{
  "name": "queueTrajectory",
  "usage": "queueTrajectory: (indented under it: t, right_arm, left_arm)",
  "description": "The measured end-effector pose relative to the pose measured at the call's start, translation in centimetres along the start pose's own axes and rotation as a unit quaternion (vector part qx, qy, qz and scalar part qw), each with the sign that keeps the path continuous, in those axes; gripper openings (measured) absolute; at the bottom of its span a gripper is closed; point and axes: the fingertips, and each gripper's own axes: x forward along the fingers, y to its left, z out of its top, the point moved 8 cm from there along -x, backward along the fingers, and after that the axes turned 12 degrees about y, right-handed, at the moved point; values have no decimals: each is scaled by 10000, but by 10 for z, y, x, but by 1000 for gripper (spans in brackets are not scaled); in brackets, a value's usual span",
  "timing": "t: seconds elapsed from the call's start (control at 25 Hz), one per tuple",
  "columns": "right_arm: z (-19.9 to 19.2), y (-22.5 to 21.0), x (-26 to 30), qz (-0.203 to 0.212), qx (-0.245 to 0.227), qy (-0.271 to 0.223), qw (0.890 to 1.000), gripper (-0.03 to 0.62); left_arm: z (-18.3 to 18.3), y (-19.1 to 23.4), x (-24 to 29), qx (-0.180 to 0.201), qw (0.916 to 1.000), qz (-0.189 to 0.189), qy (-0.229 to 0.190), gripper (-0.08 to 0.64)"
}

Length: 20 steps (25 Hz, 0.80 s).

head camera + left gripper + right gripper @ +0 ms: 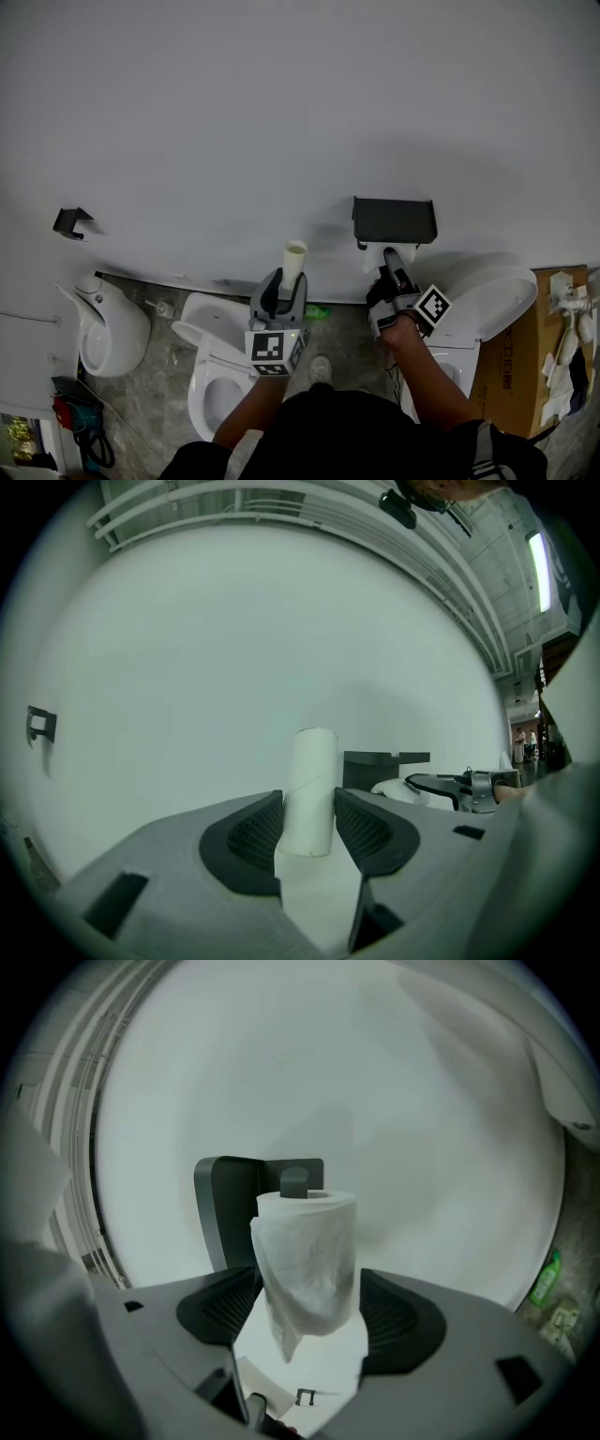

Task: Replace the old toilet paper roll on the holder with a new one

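1. The left gripper [308,822], at lower centre of its own view, pinches 1 bare cardboard tube [311,780] upright between its pads.
2. The right gripper [309,1307] has its jaws spread to either side of 1 new toilet paper roll [307,1241], whose loose end hangs down.
3. That roll sits on the peg of the dark holder [223,1208], mid-frame on the wall.
4. At the head view's right edge, 1 cardboard box [520,366] holds loose white parts.
5. 3 white toilets [214,375] line the bottom of that view.
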Motion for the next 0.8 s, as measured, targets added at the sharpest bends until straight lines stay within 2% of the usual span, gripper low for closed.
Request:
queueTrajectory:
  t: [0.28, 0.6, 0.8]
  right_arm:
    - [-4, 2, -17, -34, -132, 136, 9998, 313]
    - [-7, 37, -46, -181, -1189, 446, 9917, 313]
    - [-10, 52, -65, -399, -2008, 436, 9778, 311]
  left_arm:
    - [2, -7, 6, 17, 9999, -130, 2, 170]
    - [4, -15, 12, 33, 9998, -190, -27, 170]
    - [6, -20, 17, 29, 9996, -262, -22, 170]
